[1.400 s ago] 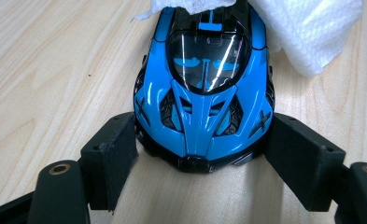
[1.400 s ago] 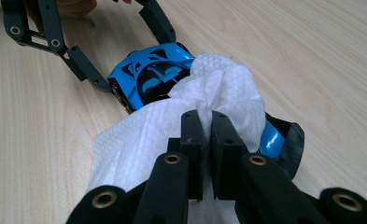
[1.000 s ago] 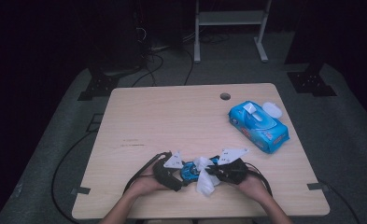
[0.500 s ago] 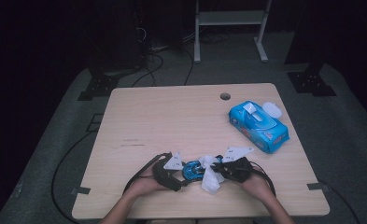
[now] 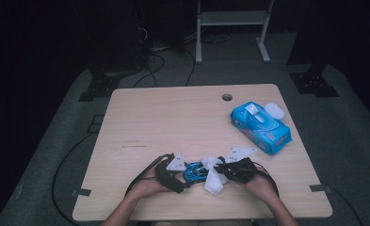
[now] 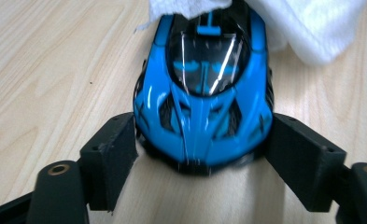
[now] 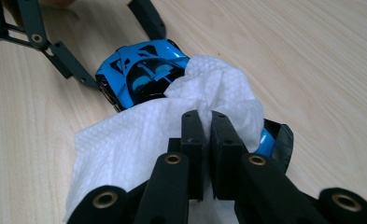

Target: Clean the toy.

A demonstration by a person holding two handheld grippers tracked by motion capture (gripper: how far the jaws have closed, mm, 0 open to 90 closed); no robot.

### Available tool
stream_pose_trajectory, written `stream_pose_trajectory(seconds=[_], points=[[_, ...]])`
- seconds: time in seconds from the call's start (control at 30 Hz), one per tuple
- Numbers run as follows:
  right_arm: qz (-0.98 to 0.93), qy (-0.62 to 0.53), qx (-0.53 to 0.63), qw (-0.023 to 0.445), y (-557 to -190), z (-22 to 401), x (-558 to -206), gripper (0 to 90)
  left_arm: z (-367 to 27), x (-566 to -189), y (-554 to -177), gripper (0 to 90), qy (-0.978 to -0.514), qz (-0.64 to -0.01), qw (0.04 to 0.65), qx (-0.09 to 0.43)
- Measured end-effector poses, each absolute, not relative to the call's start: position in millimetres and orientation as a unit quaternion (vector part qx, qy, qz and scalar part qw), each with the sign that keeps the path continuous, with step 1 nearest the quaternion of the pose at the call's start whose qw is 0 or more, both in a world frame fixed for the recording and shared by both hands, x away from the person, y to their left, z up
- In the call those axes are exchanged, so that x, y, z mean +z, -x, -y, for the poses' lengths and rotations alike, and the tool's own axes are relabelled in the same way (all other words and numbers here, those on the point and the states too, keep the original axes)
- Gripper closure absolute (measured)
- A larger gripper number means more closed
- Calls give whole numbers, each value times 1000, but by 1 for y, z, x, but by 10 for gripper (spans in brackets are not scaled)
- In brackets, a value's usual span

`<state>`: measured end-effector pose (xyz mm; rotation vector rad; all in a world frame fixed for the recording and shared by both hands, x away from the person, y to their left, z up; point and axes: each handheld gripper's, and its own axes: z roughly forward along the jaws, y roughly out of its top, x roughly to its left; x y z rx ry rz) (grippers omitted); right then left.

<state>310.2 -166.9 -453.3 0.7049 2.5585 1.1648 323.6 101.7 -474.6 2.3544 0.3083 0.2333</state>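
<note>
A blue toy car (image 5: 194,172) sits on the table near the front edge. My left gripper (image 5: 185,180) grips its nose (image 6: 202,93) from both sides, the pads touching its flanks; its jaws have just been opening a little with the car still between them. My right gripper (image 7: 207,119) is shut on a bunched white wipe (image 7: 139,130) that is draped over the car's rear half (image 7: 144,70). From above, the wipe (image 5: 214,181) hangs between the two grippers, and the right gripper (image 5: 221,172) is just right of the car.
A blue pack of wipes (image 5: 260,127) with its lid flipped open lies at the table's right side. A round cable hole (image 5: 227,97) is near the far edge. Cables trail off the table's front edge (image 5: 140,181).
The right gripper and its wipe have shifted slightly to the right over the car. The left hand and the car have stayed put.
</note>
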Motion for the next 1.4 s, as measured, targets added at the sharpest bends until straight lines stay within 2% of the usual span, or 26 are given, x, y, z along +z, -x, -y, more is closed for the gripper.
stream_pose_trajectory(seconds=[0.37, 0.6, 0.83, 0.9, 1.07, 1.1, 1.13, 1.27, 1.4], points=[[-877, -228, 407, 113, -309, 157, -452, 849, -98, -476, -325, 250, -915, -126, 373, 91], [-894, -178, 396, 112, -310, 118, -447, 851, -98, -476, -325, 250, -914, -128, 375, 86], [-897, -178, 398, 72, -315, 107, -450, 842, -97, -476, -325, 250, -913, -126, 378, 86], [-901, -172, 391, 77, -315, 104, -449, 817, -97, -476, -325, 250, -914, -126, 377, 86], [-898, -158, 397, 107, -308, 110, -442, 656, -97, -476, -325, 250, -913, -128, 376, 87], [-898, -158, 397, 107, -308, 110, -442, 656, -97, -476, -325, 250, -913, -128, 376, 87], [-893, -154, 407, 113, -309, 115, -437, 601, -97, -476, -325, 250, -914, -127, 376, 87], [-895, -156, 402, 108, -317, 111, -435, 499, -97, -476, -325, 250, -914, -127, 375, 87], [-907, -151, 379, 104, -325, 93, -442, 506, -97, -476, -325, 250, -913, -128, 377, 87]])
